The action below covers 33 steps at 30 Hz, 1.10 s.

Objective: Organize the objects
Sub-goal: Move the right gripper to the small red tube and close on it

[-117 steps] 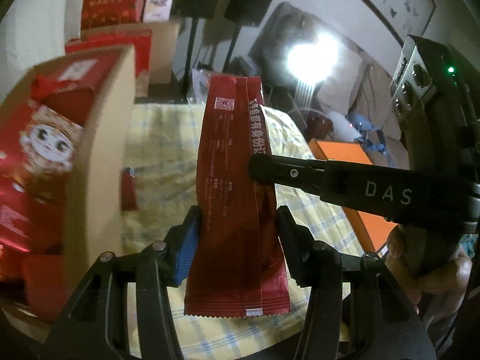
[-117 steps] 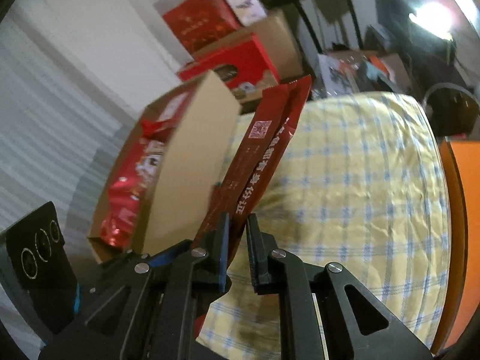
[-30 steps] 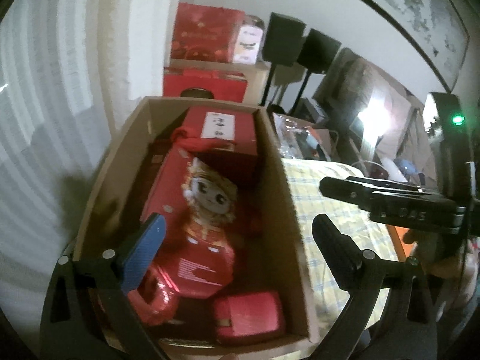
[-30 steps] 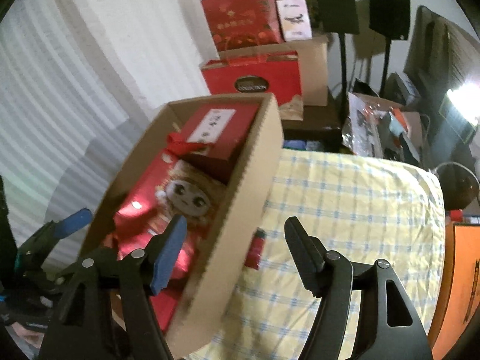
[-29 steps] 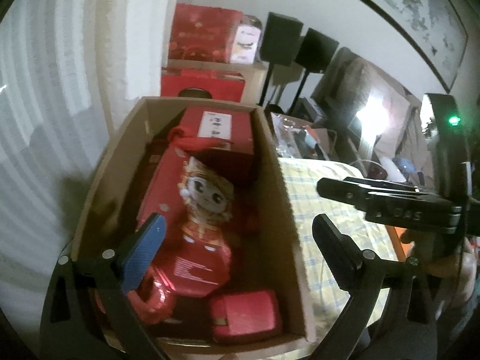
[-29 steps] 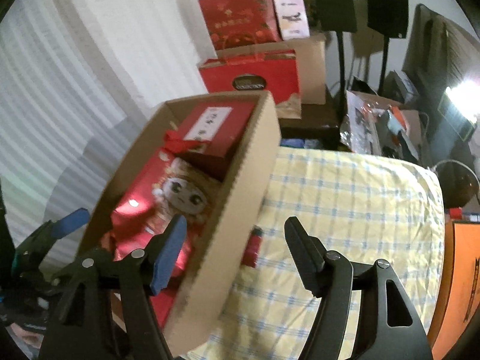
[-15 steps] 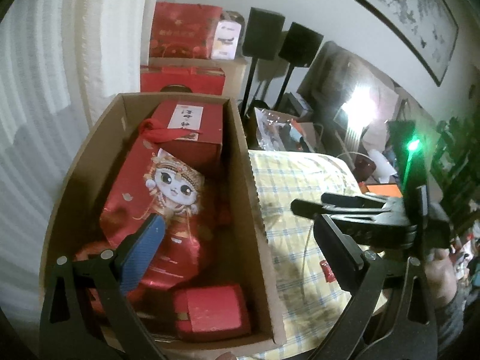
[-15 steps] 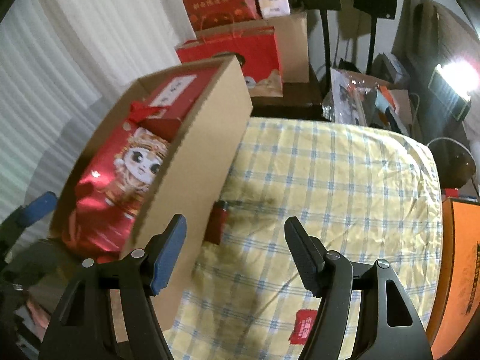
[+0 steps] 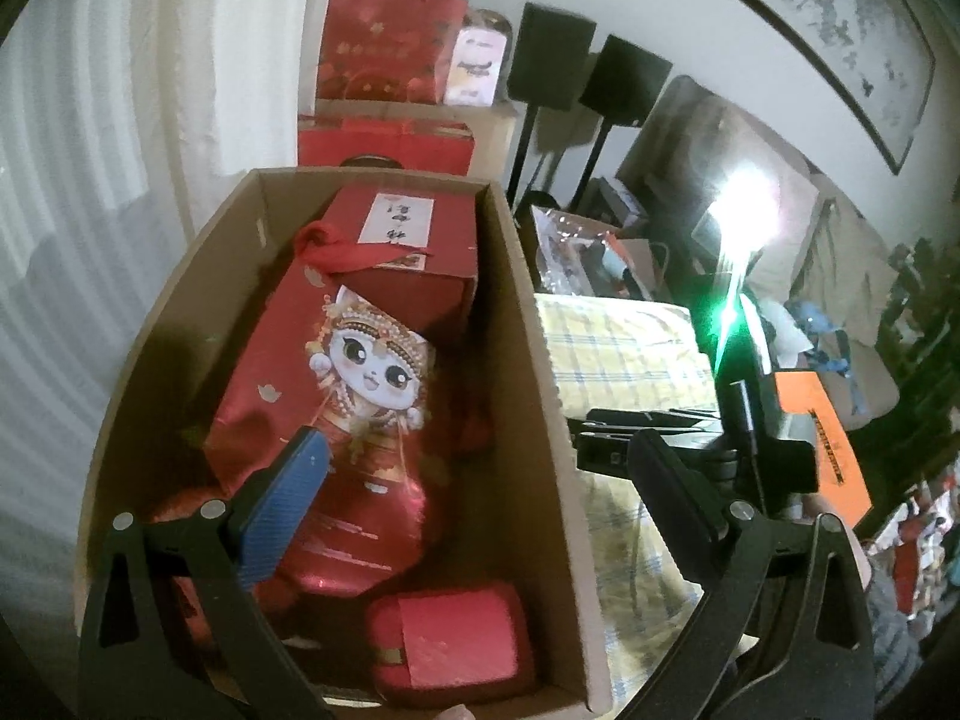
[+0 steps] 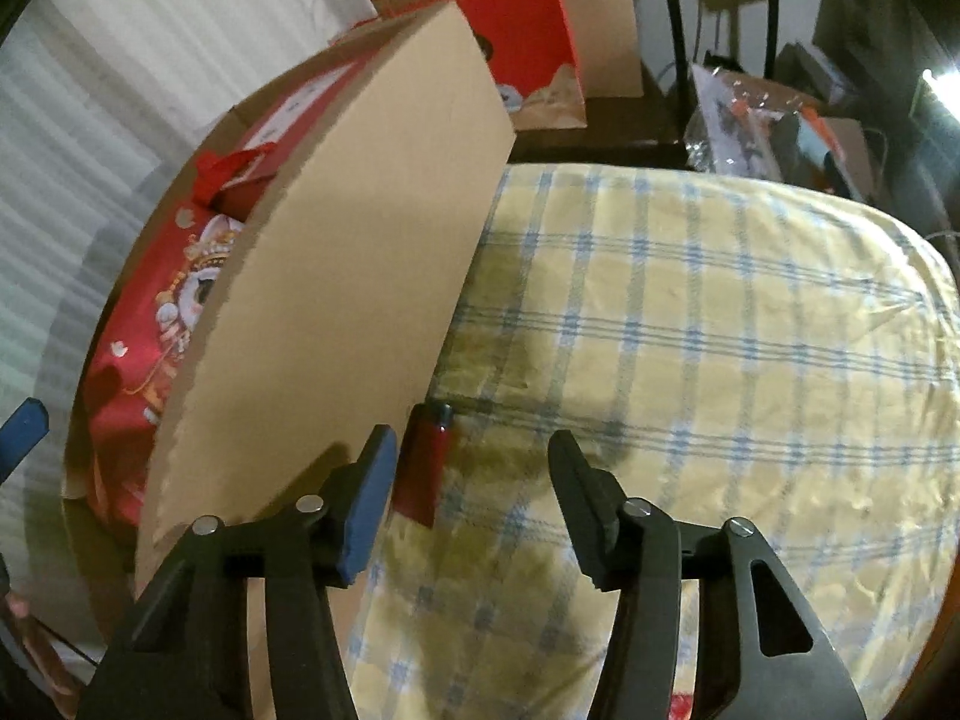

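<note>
Descending at lower centre, the right hand-held gripper (image 10: 471,486) narrows its empty jaws around the red lighter (image 10: 425,463) lying against the cardboard box (image 10: 336,324); the left hand-held gripper (image 9: 474,474) gapes wide, empty.

The right gripper (image 10: 471,480) has dropped low beside the cardboard box (image 10: 336,324), jaws just narrowing. They now bracket the red lighter (image 10: 423,459) without touching it.

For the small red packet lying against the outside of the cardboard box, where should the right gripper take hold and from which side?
Grip the red packet across its narrow width near the middle, coming down from above. It lies flat on the checked cloth with its long edge close beside the box wall, so the right gripper, jaws just narrowed, needs its blue finger slipped between packet and wall.
</note>
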Tool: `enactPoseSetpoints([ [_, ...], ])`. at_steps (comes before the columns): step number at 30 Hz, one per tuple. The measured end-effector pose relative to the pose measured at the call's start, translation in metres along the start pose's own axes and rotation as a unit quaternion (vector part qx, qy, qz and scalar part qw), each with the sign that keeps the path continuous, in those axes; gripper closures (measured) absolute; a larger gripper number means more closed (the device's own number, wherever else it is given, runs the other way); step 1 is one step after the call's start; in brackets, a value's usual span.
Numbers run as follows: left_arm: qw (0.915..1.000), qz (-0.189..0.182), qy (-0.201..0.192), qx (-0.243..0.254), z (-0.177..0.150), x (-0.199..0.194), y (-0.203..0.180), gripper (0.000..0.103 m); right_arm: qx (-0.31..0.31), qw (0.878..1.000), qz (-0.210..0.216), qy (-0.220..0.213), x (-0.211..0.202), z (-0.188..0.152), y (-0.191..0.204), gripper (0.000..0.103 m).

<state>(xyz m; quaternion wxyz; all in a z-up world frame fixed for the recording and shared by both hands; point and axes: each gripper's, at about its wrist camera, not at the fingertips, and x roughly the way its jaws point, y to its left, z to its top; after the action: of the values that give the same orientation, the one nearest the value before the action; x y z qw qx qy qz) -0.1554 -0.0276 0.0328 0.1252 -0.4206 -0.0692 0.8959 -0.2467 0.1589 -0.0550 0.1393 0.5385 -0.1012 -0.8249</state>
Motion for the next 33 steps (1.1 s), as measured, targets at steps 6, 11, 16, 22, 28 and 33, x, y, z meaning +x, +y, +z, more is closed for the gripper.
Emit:
enactPoseSetpoints([
  [6, 0.9999, 0.001, 0.007, -0.008, 0.001, 0.009, 0.009, 0.003, -0.006, 1.000, 0.003, 0.013, 0.019, 0.006, 0.002, 0.058],
  [11, 0.9999, -0.001, 0.011, -0.009, 0.001, 0.013, 0.011, 0.003, -0.006, 1.000, 0.008, 0.020, 0.030, 0.008, 0.002, 0.067],
  [16, 0.9998, -0.004, 0.015, -0.011, 0.001, 0.017, 0.013, 0.003, -0.008, 1.000, 0.012, 0.020, 0.034, 0.011, 0.003, 0.072],
  [22, 0.9998, -0.003, 0.019, -0.011, 0.000, 0.020, 0.013, 0.003, -0.030, 0.999, -0.030, 0.017, 0.039, 0.012, 0.015, 0.086],
  [28, 0.9997, -0.005, 0.018, -0.013, 0.001, 0.018, 0.013, 0.003, -0.050, 0.997, -0.056, 0.029, 0.039, 0.006, 0.021, 0.087],
  [33, 0.9997, -0.007, 0.022, -0.008, -0.001, 0.018, 0.010, 0.003, -0.050, 0.996, -0.066, 0.041, 0.033, -0.003, 0.016, 0.087],
])
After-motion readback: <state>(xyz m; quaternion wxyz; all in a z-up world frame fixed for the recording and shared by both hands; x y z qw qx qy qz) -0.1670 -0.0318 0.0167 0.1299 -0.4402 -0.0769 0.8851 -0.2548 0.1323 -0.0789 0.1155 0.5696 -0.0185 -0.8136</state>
